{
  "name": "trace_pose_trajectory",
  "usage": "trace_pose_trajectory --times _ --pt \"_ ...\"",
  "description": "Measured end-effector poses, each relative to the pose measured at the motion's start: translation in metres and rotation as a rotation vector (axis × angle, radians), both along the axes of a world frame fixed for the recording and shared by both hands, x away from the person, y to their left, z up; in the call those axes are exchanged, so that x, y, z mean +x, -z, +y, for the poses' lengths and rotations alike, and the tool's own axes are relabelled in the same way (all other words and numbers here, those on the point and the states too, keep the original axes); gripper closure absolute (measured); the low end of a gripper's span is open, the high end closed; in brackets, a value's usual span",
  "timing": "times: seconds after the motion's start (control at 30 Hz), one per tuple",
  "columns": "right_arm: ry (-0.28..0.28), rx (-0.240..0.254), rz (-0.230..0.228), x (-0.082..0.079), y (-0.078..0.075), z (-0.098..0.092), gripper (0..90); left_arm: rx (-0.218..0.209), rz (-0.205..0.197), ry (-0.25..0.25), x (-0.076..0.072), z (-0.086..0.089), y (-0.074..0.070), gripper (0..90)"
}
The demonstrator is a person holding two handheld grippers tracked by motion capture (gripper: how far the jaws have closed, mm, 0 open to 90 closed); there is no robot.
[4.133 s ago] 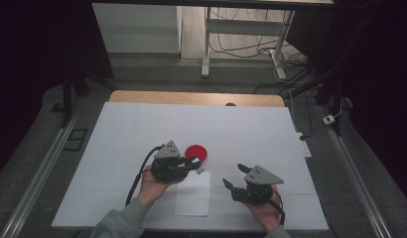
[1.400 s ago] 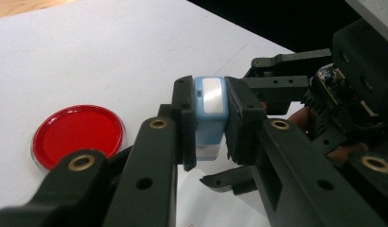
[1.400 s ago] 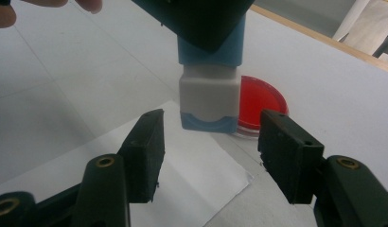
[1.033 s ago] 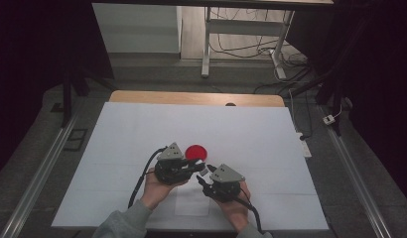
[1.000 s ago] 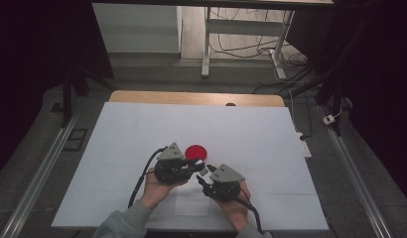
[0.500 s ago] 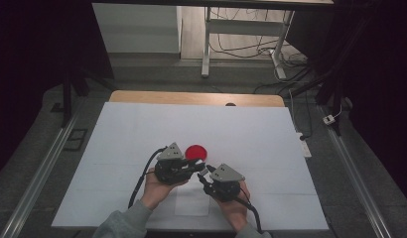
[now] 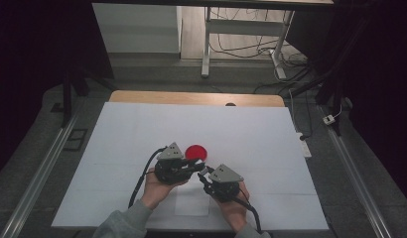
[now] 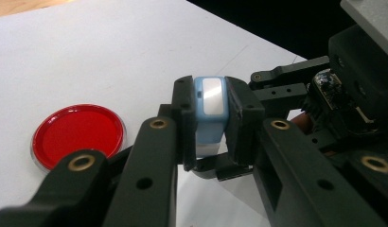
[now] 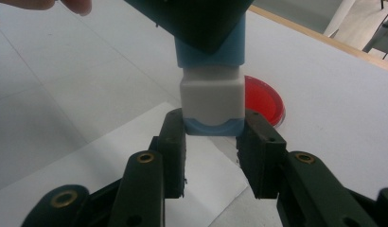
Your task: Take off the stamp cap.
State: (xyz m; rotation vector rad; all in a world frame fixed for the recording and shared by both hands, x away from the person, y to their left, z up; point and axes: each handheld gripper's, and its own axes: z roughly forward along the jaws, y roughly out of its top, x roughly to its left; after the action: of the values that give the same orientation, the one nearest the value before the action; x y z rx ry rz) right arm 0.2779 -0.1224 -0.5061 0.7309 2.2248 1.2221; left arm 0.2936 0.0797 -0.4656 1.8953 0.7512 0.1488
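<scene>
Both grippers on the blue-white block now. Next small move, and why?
Probably pull the right gripper gently away. The left gripper clamps the blue-white block at its blue end, and the right gripper's jaws, just closing, now press its white cap end, so it looks set to separate.

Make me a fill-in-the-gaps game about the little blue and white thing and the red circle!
1. The left gripper is shut on a small blue and white block, so the block is ____ off the table.
2. The round dish on the table is coloured ____.
3. The right gripper has just been closing, and its jaws sit at the block's ____ end.

Missing words: lifted; red; blue
</scene>
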Motion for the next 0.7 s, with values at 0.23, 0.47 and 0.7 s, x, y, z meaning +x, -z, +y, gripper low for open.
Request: trace_pose_trajectory --times 0.23,0.47,0.7 --pt "-0.001 -0.006 -0.001 0.0 0.0002 0.0001 63.7 0.002 0.002 0.001 0.0001 -0.0004 0.0006 75.6" --pt "-0.006 -0.008 0.008 0.0002 0.0007 0.0005 64.0 0.006 0.005 0.001 0.0004 -0.001 0.0015 75.7" --pt "-0.007 -0.012 0.013 0.0005 0.0014 0.0008 64.5 0.01 0.01 0.002 0.0011 -0.0014 0.0026 75.7"
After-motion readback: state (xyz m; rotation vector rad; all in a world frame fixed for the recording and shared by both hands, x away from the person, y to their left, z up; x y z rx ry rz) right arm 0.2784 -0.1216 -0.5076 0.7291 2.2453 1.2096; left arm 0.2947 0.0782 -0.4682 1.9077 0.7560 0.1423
